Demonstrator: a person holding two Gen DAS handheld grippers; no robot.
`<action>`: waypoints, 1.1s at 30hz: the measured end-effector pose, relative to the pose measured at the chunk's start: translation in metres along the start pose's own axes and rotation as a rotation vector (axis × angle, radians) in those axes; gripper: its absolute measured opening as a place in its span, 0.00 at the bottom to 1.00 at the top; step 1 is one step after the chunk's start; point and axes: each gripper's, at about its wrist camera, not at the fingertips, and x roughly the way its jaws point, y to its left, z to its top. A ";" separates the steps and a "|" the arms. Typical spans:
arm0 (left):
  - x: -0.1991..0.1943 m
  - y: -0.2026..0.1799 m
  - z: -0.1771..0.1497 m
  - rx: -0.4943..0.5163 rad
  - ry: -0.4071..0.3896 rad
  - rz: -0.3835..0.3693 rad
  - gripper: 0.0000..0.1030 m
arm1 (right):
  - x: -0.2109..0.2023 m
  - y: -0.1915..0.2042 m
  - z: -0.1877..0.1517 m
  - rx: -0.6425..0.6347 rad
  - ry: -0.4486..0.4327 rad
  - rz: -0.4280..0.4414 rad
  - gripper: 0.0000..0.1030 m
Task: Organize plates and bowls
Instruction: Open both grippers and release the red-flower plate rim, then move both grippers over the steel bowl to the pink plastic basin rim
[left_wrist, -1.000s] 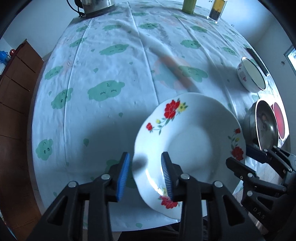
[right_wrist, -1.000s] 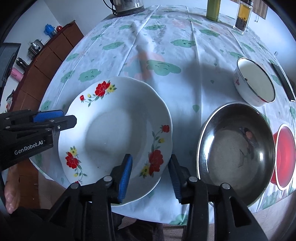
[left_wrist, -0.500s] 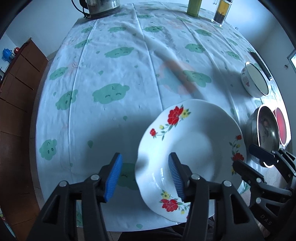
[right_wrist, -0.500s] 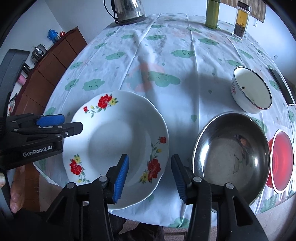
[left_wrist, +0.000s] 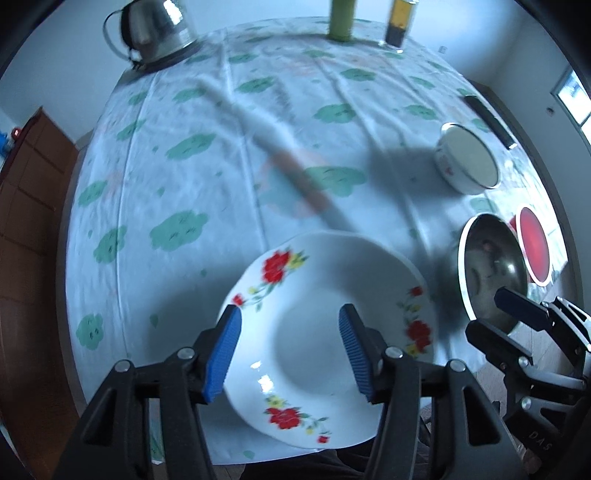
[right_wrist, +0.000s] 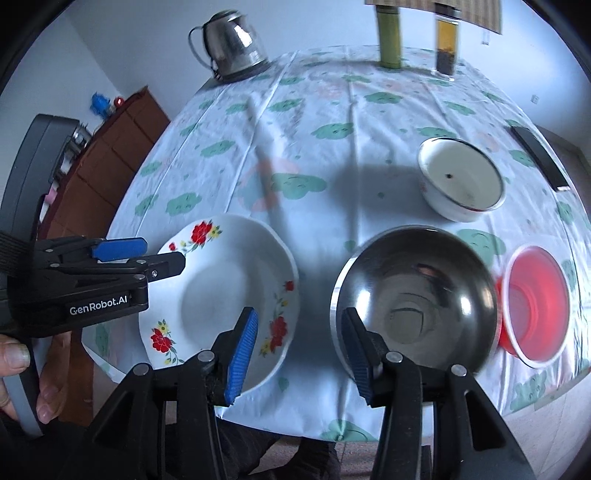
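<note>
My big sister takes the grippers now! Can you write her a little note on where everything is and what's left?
Left hand-held gripper: open, above the floral plate, holding nothing.
Right hand-held gripper: open, empty, between the plate and the steel bowl.
The red bowl sits right of the steel bowl; the white enamel bowl lies farther back.
Done: nothing stacked.
Left: gather the bowls and the plate.

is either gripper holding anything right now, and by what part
Nothing is held. The left gripper is open above the floral plate, and the right gripper is open between the plate and the steel bowl.
</note>
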 end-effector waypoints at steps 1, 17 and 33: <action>-0.002 -0.006 0.003 0.011 -0.005 -0.003 0.54 | -0.003 -0.003 0.000 0.008 -0.005 -0.004 0.48; -0.036 -0.134 0.041 0.254 -0.080 -0.089 0.54 | -0.055 -0.097 -0.020 0.217 -0.112 -0.088 0.48; -0.015 -0.226 0.060 0.379 -0.030 -0.126 0.54 | -0.074 -0.180 -0.050 0.379 -0.137 -0.146 0.48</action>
